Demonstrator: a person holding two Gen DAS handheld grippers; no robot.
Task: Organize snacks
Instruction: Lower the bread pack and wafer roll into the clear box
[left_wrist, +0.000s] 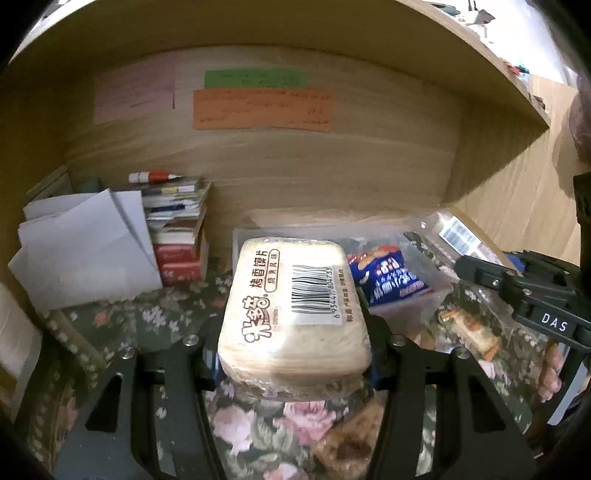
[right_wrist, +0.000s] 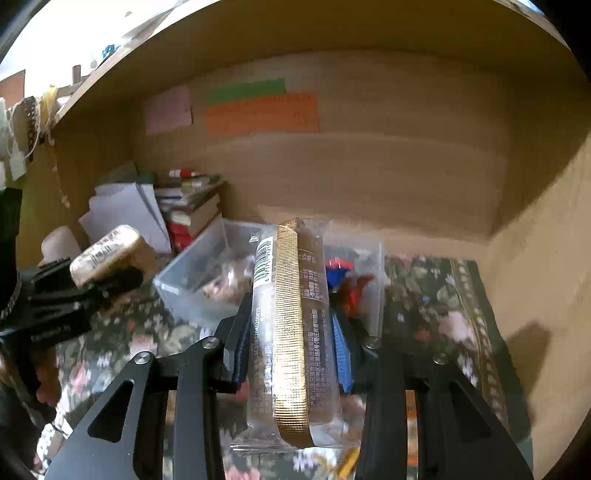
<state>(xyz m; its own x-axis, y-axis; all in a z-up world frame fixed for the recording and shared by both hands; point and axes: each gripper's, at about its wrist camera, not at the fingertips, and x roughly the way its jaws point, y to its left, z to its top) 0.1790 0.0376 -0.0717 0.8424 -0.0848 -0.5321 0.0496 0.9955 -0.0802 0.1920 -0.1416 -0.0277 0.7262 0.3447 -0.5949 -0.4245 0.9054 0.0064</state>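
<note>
My left gripper (left_wrist: 295, 354) is shut on a pale bread-slice snack pack (left_wrist: 295, 314) with a barcode label, held above the floral cloth. It also shows in the right wrist view (right_wrist: 107, 254). My right gripper (right_wrist: 291, 354) is shut on a clear snack packet with a gold band (right_wrist: 291, 332), held upright. It shows at the right of the left wrist view (left_wrist: 517, 291). A clear plastic bin (right_wrist: 192, 273) stands behind both, holding a blue snack bag (left_wrist: 388, 273) and other packets.
A stack of books (left_wrist: 177, 229) and white papers (left_wrist: 85, 251) sit at the back left. The wooden shelf back wall (left_wrist: 314, 166) carries coloured notes. More snack packets (left_wrist: 469, 325) lie on the floral cloth (right_wrist: 443, 306).
</note>
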